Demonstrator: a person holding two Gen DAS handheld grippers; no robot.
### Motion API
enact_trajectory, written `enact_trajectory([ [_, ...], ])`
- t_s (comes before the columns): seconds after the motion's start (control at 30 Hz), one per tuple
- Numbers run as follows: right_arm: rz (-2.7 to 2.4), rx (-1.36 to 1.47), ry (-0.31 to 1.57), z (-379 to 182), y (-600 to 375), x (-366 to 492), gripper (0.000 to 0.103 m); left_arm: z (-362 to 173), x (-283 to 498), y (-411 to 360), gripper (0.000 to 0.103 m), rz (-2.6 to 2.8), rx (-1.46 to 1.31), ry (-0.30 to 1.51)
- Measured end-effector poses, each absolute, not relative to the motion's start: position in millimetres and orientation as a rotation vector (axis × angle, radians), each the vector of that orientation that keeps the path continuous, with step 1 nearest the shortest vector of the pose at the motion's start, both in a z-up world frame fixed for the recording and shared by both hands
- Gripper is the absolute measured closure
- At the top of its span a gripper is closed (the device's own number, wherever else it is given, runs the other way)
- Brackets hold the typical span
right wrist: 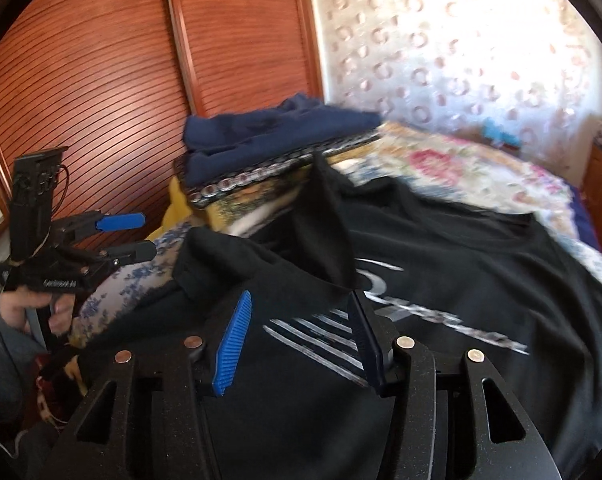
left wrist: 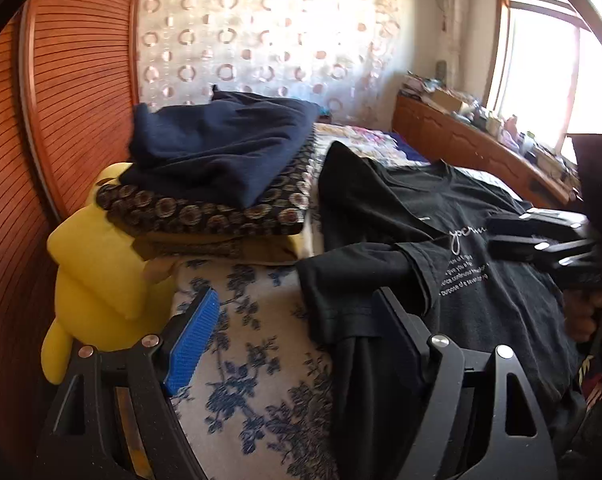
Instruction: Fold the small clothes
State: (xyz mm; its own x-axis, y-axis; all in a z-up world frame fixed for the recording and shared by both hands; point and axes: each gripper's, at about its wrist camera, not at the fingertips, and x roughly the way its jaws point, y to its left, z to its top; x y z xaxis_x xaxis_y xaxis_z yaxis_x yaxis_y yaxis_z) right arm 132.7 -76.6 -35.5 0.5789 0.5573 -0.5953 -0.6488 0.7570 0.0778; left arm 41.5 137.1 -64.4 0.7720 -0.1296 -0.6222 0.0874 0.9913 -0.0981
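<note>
A black T-shirt (left wrist: 481,240) with white lettering lies spread on the bed, its left sleeve folded inward; it also fills the right wrist view (right wrist: 441,248). My left gripper (left wrist: 297,320) is open and empty at the shirt's left edge, with black cloth draped between its blue-padded fingers (left wrist: 193,336). It also shows in the right wrist view (right wrist: 135,236), held by a hand. My right gripper (right wrist: 297,340) is open and empty just above the shirt's printed chest. It also shows at the right in the left wrist view (left wrist: 513,236).
A stack of folded clothes, topped by a navy garment (left wrist: 221,148), lies at the bed's far left beside a yellow plush toy (left wrist: 101,264). A wooden slatted wardrobe (right wrist: 101,80) stands at the left. The floral bedspread (left wrist: 253,360) is bare before me. A cluttered wooden sideboard (left wrist: 481,136) runs under the window.
</note>
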Motion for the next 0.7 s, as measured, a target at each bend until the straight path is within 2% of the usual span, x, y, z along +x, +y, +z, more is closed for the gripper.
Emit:
enact_trajectory([
  [0.17, 0.716, -0.216, 0.726, -64, -34, 167, 0.052, -61, 34, 144, 0.023, -0.088, -0.052, 0.664],
  [0.27, 0.684, -0.249, 0.763, -81, -21, 179, 0.065, -62, 31, 144, 0.023, -0.091, -0.047, 0.666],
  [0.33, 0.661, -0.283, 0.745, -81, -24, 175, 0.088, -64, 30, 143, 0.023, -0.095, -0.042, 0.669],
  [0.4, 0.675, -0.288, 0.724, -79, -28, 173, 0.095, -66, 31, 141, 0.023, -0.097, -0.043, 0.672],
  [0.7, 0.636, -0.205, 0.561, -39, -92, 145, 0.097, -60, 30, 125, 0.023, -0.128, -0.054, 0.654],
])
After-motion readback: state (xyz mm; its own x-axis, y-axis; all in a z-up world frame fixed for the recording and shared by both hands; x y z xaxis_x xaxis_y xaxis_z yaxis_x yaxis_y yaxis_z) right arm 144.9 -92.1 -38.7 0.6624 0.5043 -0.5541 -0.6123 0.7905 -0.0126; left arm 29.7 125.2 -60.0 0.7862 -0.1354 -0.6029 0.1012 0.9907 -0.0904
